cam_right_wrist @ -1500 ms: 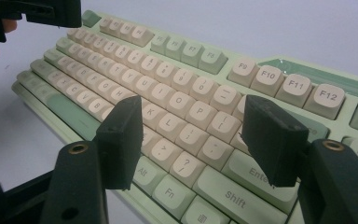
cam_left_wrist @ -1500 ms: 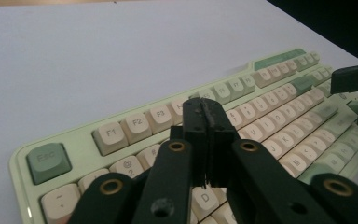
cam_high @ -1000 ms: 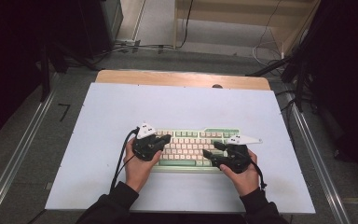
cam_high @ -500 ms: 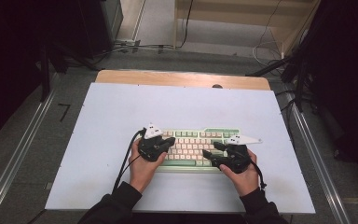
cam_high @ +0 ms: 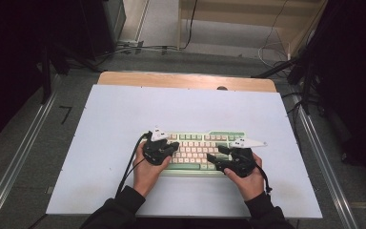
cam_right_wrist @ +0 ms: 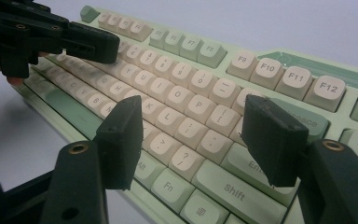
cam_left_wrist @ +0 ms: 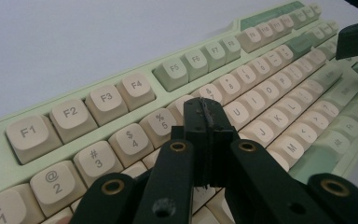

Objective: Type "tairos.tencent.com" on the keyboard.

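2 tools hover over our keyboard (cam_high: 202, 148) at 6 o'clock on the surface (cam_high: 124, 114): left tool (cam_left_wrist: 208, 116) clenched above the 6-7 keys, right tool (cam_right_wrist: 196, 135) released, grasping nothing. Typing looks barely begun.

A pale blue-white table top (cam_high: 124, 119) fills the middle, with a strip of bare wood (cam_high: 186, 80) running along its far edge. Flat on the top lies a mint-green keyboard (cam_high: 205, 143) with cream keys, well on the near side of that wooden strip and a little right of centre.
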`<move>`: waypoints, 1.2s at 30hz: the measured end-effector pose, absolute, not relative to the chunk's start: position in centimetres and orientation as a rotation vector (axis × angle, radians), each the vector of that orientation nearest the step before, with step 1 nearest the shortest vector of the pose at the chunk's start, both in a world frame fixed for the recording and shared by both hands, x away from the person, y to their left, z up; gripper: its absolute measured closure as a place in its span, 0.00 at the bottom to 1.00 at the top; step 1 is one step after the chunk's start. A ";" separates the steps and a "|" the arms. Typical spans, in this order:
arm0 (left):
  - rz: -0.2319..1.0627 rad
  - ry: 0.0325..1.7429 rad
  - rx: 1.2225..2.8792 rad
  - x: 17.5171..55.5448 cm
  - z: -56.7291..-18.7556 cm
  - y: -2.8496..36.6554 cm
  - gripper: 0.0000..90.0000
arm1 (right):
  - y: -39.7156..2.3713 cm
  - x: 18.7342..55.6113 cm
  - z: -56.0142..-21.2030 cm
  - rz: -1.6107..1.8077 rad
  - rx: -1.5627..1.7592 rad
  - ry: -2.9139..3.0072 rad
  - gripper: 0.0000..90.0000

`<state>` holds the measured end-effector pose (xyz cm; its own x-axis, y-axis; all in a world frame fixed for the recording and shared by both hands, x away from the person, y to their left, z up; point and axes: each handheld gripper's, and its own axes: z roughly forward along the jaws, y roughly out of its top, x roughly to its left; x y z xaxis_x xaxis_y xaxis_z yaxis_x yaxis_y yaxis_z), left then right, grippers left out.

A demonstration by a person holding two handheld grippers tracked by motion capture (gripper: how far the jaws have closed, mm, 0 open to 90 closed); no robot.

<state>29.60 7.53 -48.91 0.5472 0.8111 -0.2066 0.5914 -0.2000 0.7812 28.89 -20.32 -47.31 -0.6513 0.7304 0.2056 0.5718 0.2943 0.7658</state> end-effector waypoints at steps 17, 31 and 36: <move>0.305 1.149 1.912 29.7 -49.1 7.4 1.00 | -20.3 28.9 -47.4 1.283 1.208 2.376 0.41; 0.298 1.147 1.913 29.7 -49.1 7.4 1.00 | -20.2 28.9 -47.4 1.279 1.203 2.380 0.42; 0.297 1.147 1.914 29.7 -49.1 7.3 1.00 | -20.2 28.9 -47.4 1.278 1.206 2.382 0.42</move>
